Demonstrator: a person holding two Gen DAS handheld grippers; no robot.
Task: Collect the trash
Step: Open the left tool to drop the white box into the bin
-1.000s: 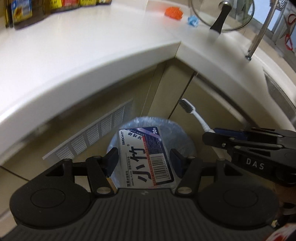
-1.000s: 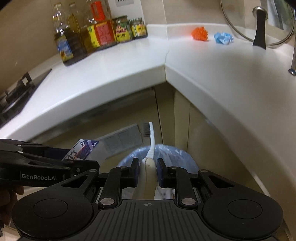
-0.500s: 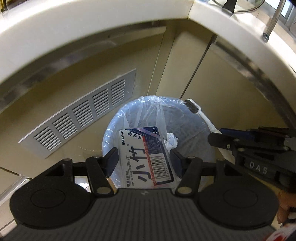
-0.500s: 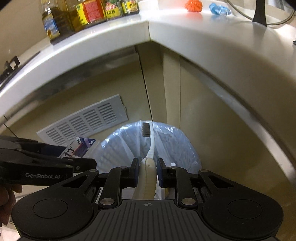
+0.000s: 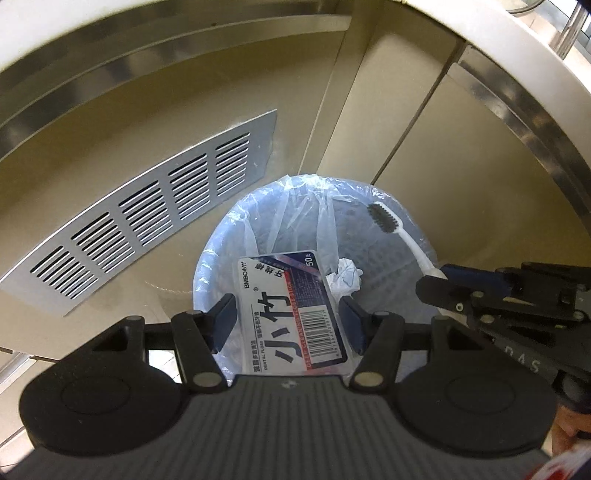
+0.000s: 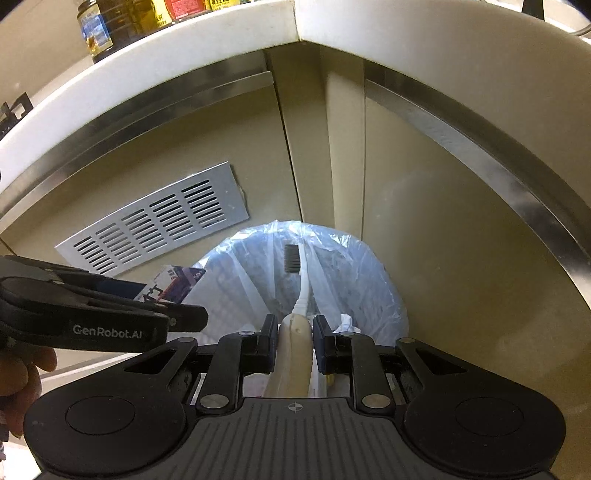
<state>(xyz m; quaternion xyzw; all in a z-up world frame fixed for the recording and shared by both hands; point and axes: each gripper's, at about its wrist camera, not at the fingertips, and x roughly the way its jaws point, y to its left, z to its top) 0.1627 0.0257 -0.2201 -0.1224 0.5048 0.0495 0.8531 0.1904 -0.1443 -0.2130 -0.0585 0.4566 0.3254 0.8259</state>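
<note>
Clamping a flat dental floss pack (image 5: 293, 310) by its two long edges, the left gripper (image 5: 288, 315) holds it tilted over the near rim of a round trash bin (image 5: 218, 254) lined with a pale blue plastic bag (image 5: 299, 206). Just to its right, the right gripper (image 6: 294, 334) has its jaws pinched narrow on the cream handle of a toothbrush (image 6: 301, 291), whose dark bristle head points out over the bin's mouth. Inside the bin lies a crumpled white tissue (image 5: 345, 275), and beyond it stand beige cabinet doors (image 5: 461, 177) with a slotted metal vent grille (image 5: 147, 221) under a white countertop (image 6: 424, 33).
</note>
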